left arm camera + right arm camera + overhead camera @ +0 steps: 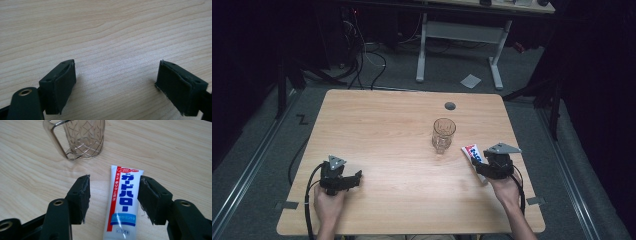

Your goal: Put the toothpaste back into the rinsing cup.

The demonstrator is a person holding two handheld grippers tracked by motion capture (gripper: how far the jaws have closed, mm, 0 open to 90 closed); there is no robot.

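A white toothpaste tube [122, 202] with blue lettering and a red stripe lies flat on the wooden table [387, 130]. My right gripper [113, 198] is open, one jaw on each side of the tube, the right jaw close against its edge. In the high view the tube [472, 151] pokes out from under the right gripper [492, 167] at the table's right. A clear patterned glass mug [80, 137] with a handle stands upright just beyond the tube, also seen as the mug [443, 135]. My left gripper [116, 82] is open over bare wood, near the front left [341, 180].
A small dark round hole [450, 106] sits in the tabletop behind the mug. Beyond the table stand a white desk frame [462, 40] and cables on the grey floor. The table's front edge runs close under both hands.
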